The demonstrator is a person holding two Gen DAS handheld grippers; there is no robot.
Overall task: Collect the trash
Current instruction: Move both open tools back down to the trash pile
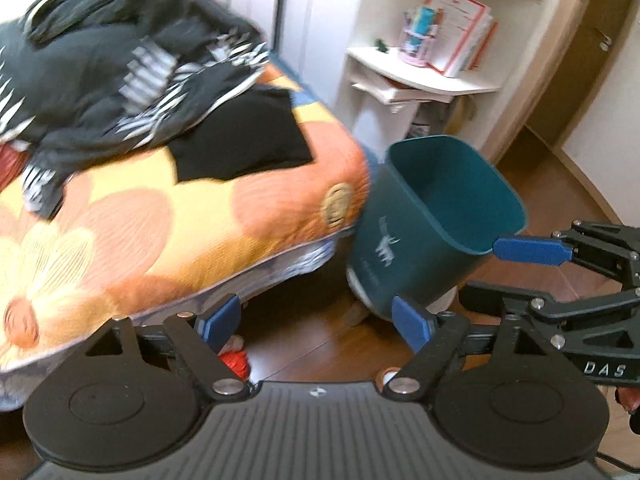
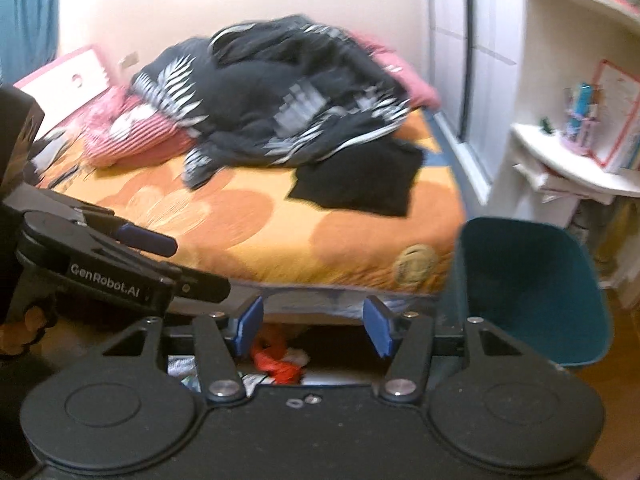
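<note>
Bedroom floor by the bed (image 2: 248, 224): both claws, left claw (image 1: 316, 322) and right claw (image 2: 312, 330), gape empty, so the red trash (image 2: 276, 364) down low could get missed, or the bin (image 1: 436, 216) knocked.

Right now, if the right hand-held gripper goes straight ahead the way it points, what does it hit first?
Probably the red trash on the floor by the bed, seen between the open fingers of the right hand-held gripper. Depth is unclear, so the bed's edge could come first.

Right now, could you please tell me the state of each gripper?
Left gripper: open, holding nothing.
Right gripper: open, holding nothing.
</note>
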